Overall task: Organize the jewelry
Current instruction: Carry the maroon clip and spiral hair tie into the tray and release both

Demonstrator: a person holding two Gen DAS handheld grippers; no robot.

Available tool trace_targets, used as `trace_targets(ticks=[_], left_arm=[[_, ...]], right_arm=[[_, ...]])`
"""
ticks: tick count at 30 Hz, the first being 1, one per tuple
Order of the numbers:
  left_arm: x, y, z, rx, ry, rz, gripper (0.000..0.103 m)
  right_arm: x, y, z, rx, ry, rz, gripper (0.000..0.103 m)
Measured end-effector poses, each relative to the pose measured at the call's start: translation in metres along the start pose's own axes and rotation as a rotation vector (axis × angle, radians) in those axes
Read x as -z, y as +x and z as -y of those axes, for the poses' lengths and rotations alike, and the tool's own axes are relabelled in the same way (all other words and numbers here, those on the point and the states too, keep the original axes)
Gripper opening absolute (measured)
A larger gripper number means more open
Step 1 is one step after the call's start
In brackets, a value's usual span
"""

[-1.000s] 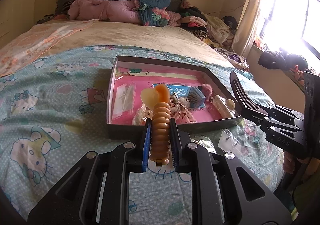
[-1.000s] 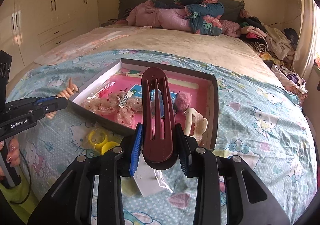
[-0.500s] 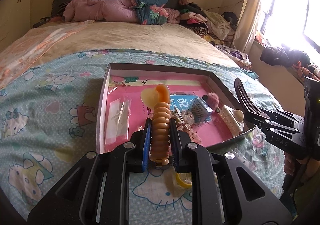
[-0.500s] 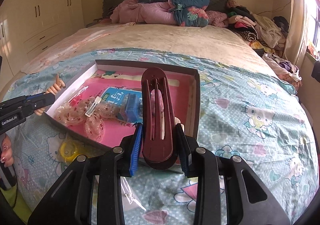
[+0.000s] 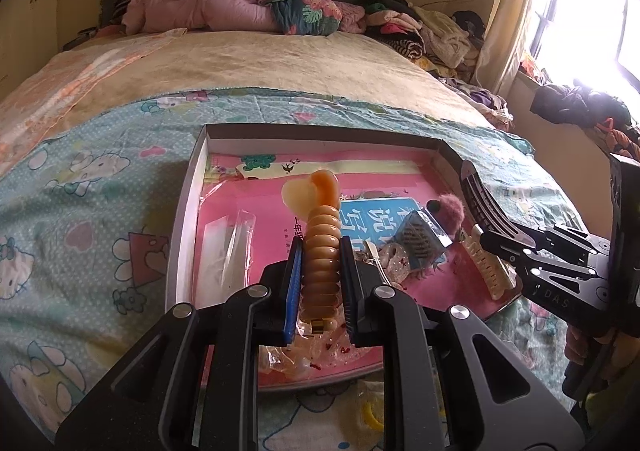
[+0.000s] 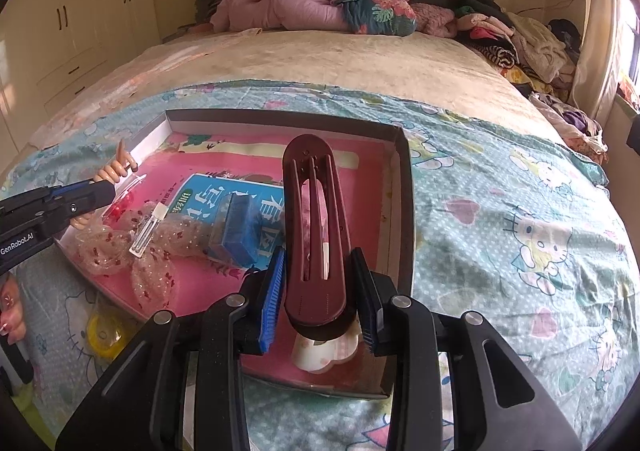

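Note:
My left gripper (image 5: pixel 320 283) is shut on an orange ribbed hair clip with a heart end (image 5: pixel 320 243) and holds it over the near part of a shallow box with a pink lining (image 5: pixel 192 187). My right gripper (image 6: pixel 318 291) is shut on a dark red banana hair clip (image 6: pixel 316 219) above the box's (image 6: pixel 404 187) near right corner. The right gripper with its clip also shows in the left wrist view (image 5: pixel 480 211). In the box lie a blue comb (image 6: pixel 236 231), a cream claw clip (image 5: pixel 486 271), a pink pompom (image 5: pixel 448 213) and clear sequined bows (image 6: pixel 160 251).
The box lies on a blue cartoon-print sheet (image 6: pixel 520 219) on a bed. A yellow ring (image 6: pixel 104 335) lies on the sheet before the box. Folded quilts (image 5: pixel 248 7) and clothes are piled at the headboard. A window (image 5: pixel 580 11) is at the right, cupboards (image 6: pixel 80 23) at the left.
Both grippers have moved forward with their clips, from before the box's near edge to over the box. Neither has let go.

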State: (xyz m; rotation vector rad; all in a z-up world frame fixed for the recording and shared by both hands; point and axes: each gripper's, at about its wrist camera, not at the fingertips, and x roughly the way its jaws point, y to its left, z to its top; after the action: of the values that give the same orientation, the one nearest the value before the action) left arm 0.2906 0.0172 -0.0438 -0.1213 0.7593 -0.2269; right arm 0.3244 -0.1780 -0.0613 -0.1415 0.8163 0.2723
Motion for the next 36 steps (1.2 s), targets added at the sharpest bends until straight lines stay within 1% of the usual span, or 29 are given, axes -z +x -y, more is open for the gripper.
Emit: trace_targets(ticks=[5,11,13,14,19,21,23,27,32,36], left_arm=[[0.0,0.01,0.0,-0.007,0.0,-0.019,0.011],[0.0,0.019,-0.002,-0.016,0.001,-0.034,0.011],[0.0,0.021,-0.001,-0.016,0.001,-0.036,0.011],[0.0,0.022,-0.001,-0.017,0.001,-0.036,0.011],[-0.001,0.02,0.001,-0.019,0.015,-0.029,0.011],[-0.001,0.019,0.002,-0.022,0.018,-0.025,0.017],[0.0,0.016,0.003,-0.023,0.015,-0.019,0.024],[0.001,0.007,0.003,-0.021,0.011,-0.003,0.033],[0.005,-0.006,0.008,-0.021,0.018,0.018,0.041],[0.007,-0.016,0.013,-0.014,0.022,0.032,0.052]], right_arm=[[-0.004,0.01,0.001,-0.012,0.02,-0.007,0.032],[-0.006,0.011,0.003,-0.028,0.03,-0.004,0.032],[-0.004,0.009,0.004,-0.027,0.031,0.001,0.036],[-0.003,0.008,0.004,-0.03,0.036,0.005,0.039],[0.003,-0.003,0.008,-0.038,0.046,0.021,0.043],[0.005,-0.009,0.007,-0.035,0.043,0.033,0.05],[0.007,-0.016,0.007,-0.028,0.041,0.046,0.053],[0.013,-0.029,0.008,-0.024,0.037,0.067,0.059],[0.02,-0.044,0.011,-0.023,0.039,0.081,0.063],[0.025,-0.055,0.01,-0.024,0.037,0.091,0.067]])
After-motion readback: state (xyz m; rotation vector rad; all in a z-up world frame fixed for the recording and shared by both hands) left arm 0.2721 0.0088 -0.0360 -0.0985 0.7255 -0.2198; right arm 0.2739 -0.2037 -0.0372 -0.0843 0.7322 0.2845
